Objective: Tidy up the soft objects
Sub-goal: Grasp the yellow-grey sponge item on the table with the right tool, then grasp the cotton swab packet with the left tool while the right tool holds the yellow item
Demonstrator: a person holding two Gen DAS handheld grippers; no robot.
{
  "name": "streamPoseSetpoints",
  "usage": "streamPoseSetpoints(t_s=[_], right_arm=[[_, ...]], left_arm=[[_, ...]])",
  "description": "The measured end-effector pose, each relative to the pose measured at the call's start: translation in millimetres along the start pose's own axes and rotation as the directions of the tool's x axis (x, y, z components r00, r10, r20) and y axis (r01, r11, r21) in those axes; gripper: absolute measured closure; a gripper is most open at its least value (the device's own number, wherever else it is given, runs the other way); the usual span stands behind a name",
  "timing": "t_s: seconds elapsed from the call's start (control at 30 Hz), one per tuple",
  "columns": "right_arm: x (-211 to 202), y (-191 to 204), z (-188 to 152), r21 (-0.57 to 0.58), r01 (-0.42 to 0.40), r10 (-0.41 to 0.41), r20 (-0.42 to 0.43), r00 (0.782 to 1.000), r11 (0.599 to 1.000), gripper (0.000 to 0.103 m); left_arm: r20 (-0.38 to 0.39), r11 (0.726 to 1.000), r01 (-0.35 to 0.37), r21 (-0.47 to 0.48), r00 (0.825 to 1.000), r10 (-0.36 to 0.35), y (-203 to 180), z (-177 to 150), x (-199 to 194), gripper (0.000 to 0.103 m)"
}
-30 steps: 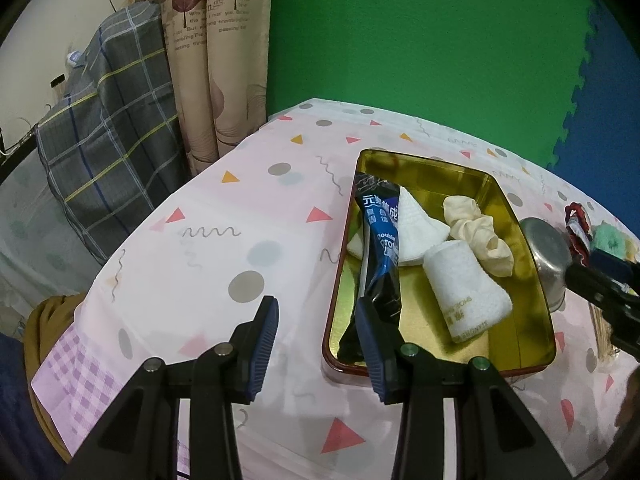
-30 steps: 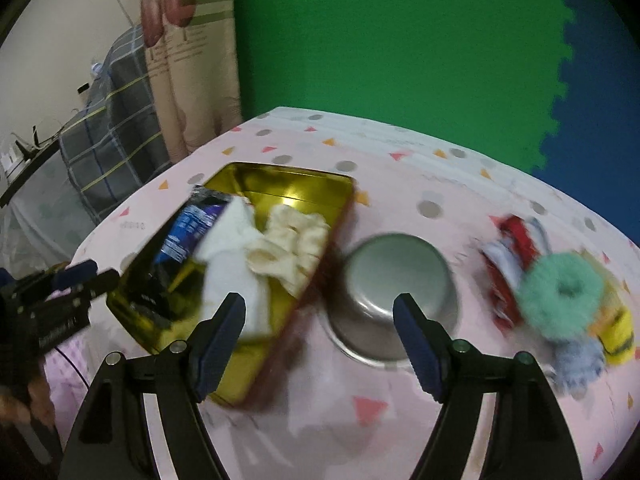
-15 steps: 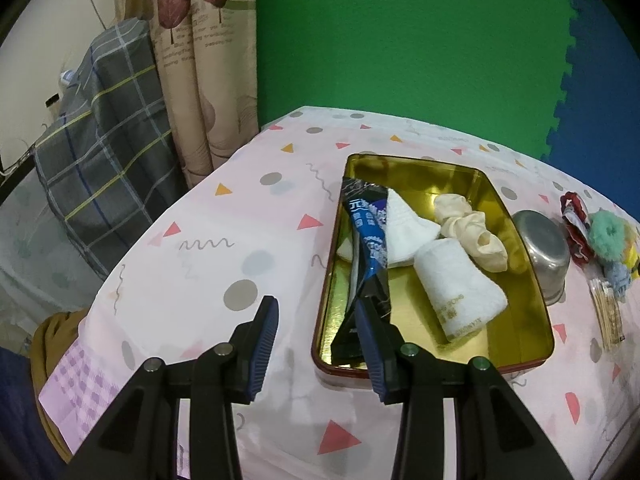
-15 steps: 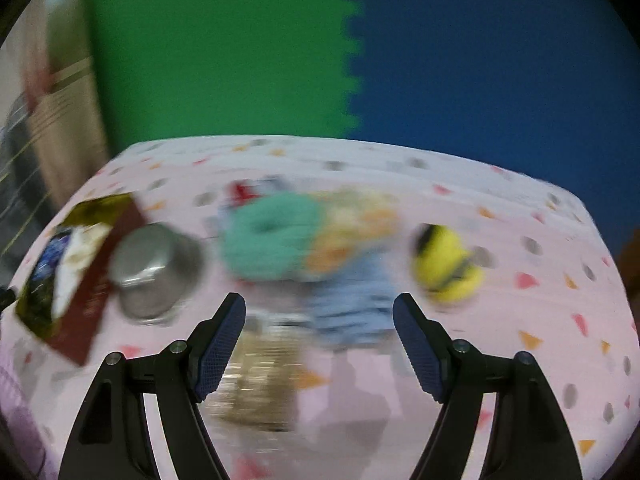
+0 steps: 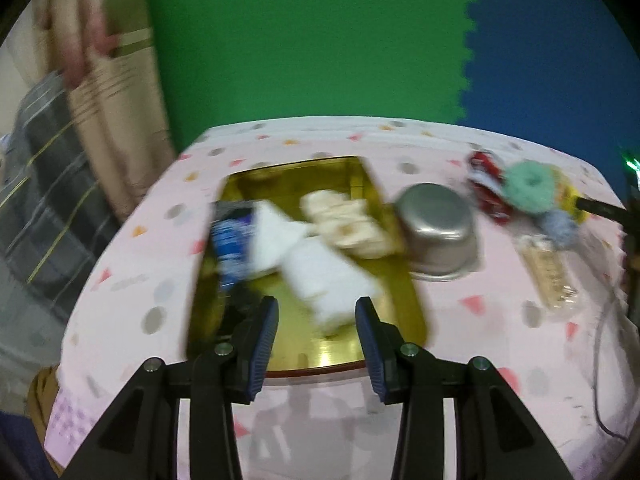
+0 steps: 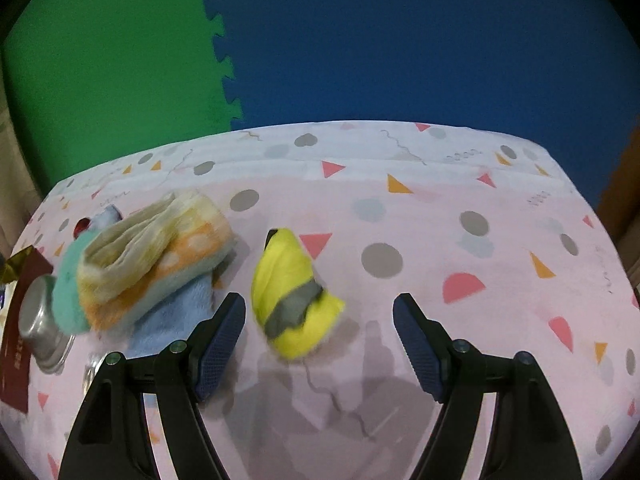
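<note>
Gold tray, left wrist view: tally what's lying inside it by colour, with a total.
Inside the gold tray, though the frame is blurred:
White: 2, a folded cloth and a rolled towel
Cream: 1, a scrunched cloth
Blue and black: 1, a packet
Total: 4
</note>
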State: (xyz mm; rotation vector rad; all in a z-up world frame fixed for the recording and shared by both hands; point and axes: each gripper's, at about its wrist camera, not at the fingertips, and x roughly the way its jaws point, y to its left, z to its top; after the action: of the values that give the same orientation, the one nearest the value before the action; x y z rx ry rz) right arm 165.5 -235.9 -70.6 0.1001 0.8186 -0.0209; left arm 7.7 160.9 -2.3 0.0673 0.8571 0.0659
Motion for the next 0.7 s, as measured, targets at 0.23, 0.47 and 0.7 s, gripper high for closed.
streamPoseSetpoints(t_s=[0.23, 0.47, 0.7], right_arm=[[29, 10, -1, -0.044, -0.031, 0.029, -0.039, 0.999, 0.999, 0.061], [1, -4, -25, -0.026, -0.029, 0.029, -0.006, 1.0, 0.999, 0.072], [-40, -32, -68, -0.007, 0.036, -0.036, 0.0, 0.999, 0.999, 0.072]], left_arm=[[-0.056, 0.983, 0.141, 0.121, 0.989, -0.135, -81, 12, 14, 0.062], [-0.098, 0.952, 0.262, 0.157, 0.964, -0.249, -143, 20, 28, 0.062], [-0.149, 0.919, 0.377, 0.114, 0.921, -0.359, -179, 29, 40, 0.062]])
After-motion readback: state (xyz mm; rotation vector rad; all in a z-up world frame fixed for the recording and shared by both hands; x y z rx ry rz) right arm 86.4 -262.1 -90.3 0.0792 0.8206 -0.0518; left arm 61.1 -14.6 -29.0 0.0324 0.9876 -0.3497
